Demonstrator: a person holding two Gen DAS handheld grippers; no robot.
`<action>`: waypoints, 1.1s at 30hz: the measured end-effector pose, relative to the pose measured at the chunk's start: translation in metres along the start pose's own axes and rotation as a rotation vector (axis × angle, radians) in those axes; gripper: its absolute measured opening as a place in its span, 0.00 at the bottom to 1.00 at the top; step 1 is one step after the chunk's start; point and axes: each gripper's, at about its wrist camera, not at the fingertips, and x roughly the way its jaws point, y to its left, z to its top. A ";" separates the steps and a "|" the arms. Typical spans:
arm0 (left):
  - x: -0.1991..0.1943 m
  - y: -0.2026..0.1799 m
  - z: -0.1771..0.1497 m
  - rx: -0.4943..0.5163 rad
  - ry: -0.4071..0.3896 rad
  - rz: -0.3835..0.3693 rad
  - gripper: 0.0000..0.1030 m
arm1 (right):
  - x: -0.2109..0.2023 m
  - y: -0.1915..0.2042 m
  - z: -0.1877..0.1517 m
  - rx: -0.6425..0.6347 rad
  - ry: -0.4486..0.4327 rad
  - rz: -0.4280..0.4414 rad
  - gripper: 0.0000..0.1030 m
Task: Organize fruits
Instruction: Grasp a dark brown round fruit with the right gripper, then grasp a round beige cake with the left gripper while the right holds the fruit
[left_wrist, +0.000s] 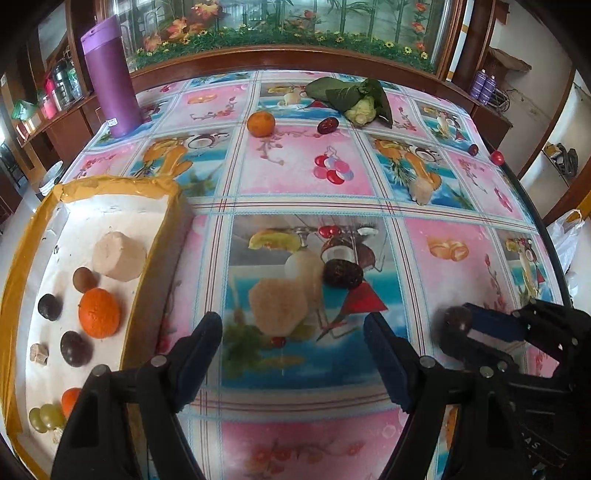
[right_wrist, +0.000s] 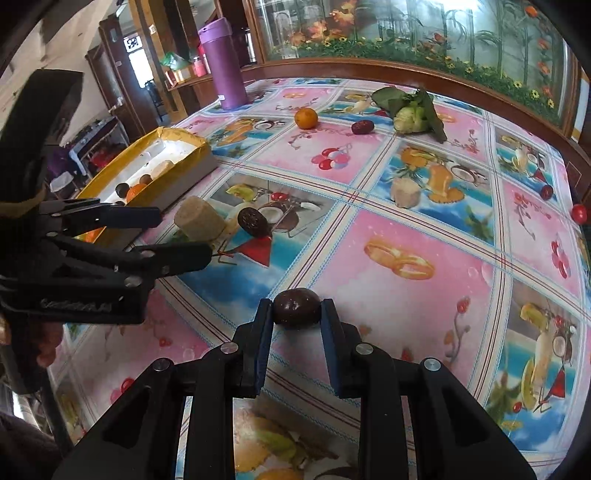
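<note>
My right gripper (right_wrist: 297, 312) is shut on a dark brown passion fruit (right_wrist: 296, 306) just above the tablecloth; it also shows in the left wrist view (left_wrist: 456, 321). My left gripper (left_wrist: 293, 332) is open and empty over a pale cut chunk (left_wrist: 279, 304) and a dark passion fruit (left_wrist: 342, 273). A white foam tray (left_wrist: 110, 210) with yellow tape at the left holds oranges, dark fruits, grapes and a pale chunk. A loose orange (left_wrist: 261, 123) and a red date (left_wrist: 327, 125) lie farther back.
A tall purple flask (left_wrist: 110, 77) stands at the back left. A leafy green vegetable (left_wrist: 360, 101) lies at the back. Small red fruits (left_wrist: 496, 158) sit near the right table edge. Another pale chunk (right_wrist: 405, 192) lies mid-table. A wooden cabinet borders the far side.
</note>
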 end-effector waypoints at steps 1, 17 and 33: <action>0.003 0.002 0.001 -0.008 0.001 -0.009 0.67 | -0.001 -0.002 -0.001 0.005 0.000 0.001 0.25; -0.021 -0.004 -0.033 -0.007 0.004 -0.119 0.32 | -0.022 -0.015 -0.015 0.094 -0.037 -0.008 0.25; -0.077 -0.006 -0.075 0.000 -0.059 -0.134 0.32 | -0.044 0.011 -0.049 0.087 -0.007 -0.067 0.25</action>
